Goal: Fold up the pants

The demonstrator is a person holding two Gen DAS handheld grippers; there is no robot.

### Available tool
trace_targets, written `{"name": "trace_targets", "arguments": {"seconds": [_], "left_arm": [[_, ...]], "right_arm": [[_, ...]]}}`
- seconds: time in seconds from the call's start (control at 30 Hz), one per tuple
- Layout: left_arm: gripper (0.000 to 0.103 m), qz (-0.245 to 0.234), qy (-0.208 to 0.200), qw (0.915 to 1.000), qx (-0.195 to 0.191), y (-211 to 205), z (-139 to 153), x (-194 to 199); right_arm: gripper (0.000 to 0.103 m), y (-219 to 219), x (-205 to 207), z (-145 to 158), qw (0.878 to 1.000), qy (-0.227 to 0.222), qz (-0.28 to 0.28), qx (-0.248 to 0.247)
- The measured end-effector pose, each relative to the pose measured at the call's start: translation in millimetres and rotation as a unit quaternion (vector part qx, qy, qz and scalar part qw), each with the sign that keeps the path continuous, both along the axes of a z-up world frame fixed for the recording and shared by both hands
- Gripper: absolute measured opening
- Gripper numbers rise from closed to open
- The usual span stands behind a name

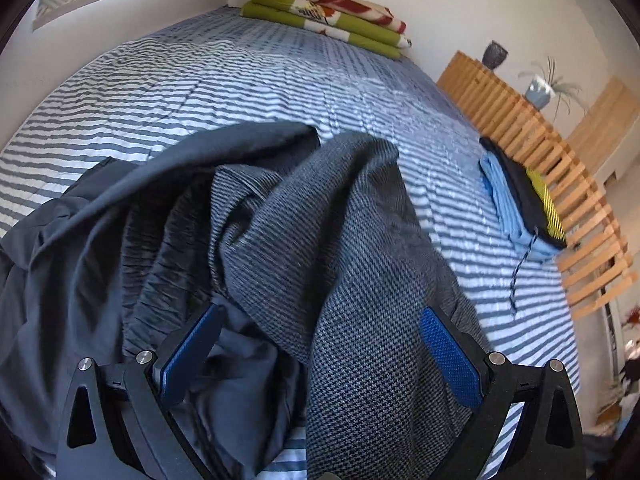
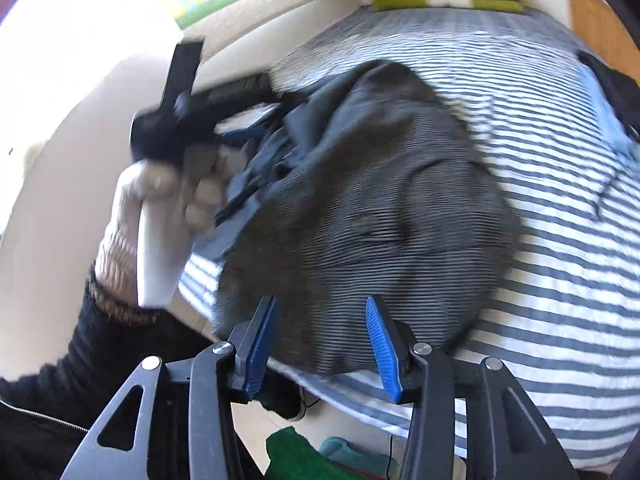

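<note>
Grey woven pants (image 1: pixel 340 240) with a dark lining lie crumpled in a heap on the striped bed cover (image 1: pixel 200 80). My left gripper (image 1: pixel 322 312) stands wide open low over the heap, with bunched fabric lying between its blue pads (image 1: pixel 452 356) and no pad pressing on it. In the right wrist view the pants (image 2: pixel 380 200) spread over the bed's near edge. My right gripper (image 2: pixel 320 302) is open just above their near hem, with nothing clamped. A white-gloved hand (image 2: pixel 168 200) holds the blurred left gripper (image 2: pixel 240 120) at the pants' far left side.
Folded green and red blankets (image 1: pixel 328 12) sit at the bed's far end. A stack of folded clothes (image 1: pixel 520 200) lies at the right edge beside a wooden slatted rail (image 1: pixel 540 140). Green cloth (image 2: pixel 296 456) lies on the floor below the bed's near edge.
</note>
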State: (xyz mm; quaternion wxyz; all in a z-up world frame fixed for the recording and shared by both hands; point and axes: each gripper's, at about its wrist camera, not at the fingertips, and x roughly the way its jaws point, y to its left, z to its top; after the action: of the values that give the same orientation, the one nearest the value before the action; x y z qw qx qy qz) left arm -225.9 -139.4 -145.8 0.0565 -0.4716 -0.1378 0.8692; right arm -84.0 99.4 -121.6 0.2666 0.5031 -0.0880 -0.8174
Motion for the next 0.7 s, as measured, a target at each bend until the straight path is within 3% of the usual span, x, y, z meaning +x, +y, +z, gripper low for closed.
{"name": "trace_targets", "arguments": {"seconds": [0.13,0.23,0.37,0.57,0.6,0.67,0.7], "left_arm": [[0.101,-0.043,0.001,0.9982,-0.041,32,-12,8],[0.101,-0.06,0.005,0.9964,-0.06,42,-14,22],[0.101,-0.048,-0.011,0.9982,-0.036,32,-20,48],[0.101,-0.023,-0.033,0.9992,0.008,1,-30,105],[0.101,-0.027,-0.044,0.9982,0.03,-3,-35,111],[0.085,-0.038,-0.061,0.9946,0.074,-6,-46,120],[0.053,-0.047,-0.072,0.9919,0.093,-4,-51,120]], "right_arm": [[0.044,58,-17,-12,0.994,-0.02,-0.108,0.004],[0.046,84,-40,-31,0.987,-0.034,-0.158,0.023],[0.049,100,-72,-66,0.978,-0.096,-0.186,-0.006],[0.049,89,-104,-100,0.976,-0.122,-0.177,-0.028],[0.034,88,-105,-101,0.976,-0.123,-0.176,-0.042],[0.015,86,-105,-94,0.978,-0.114,-0.169,-0.051],[0.011,83,-101,-82,0.981,-0.099,-0.162,-0.05]]}}
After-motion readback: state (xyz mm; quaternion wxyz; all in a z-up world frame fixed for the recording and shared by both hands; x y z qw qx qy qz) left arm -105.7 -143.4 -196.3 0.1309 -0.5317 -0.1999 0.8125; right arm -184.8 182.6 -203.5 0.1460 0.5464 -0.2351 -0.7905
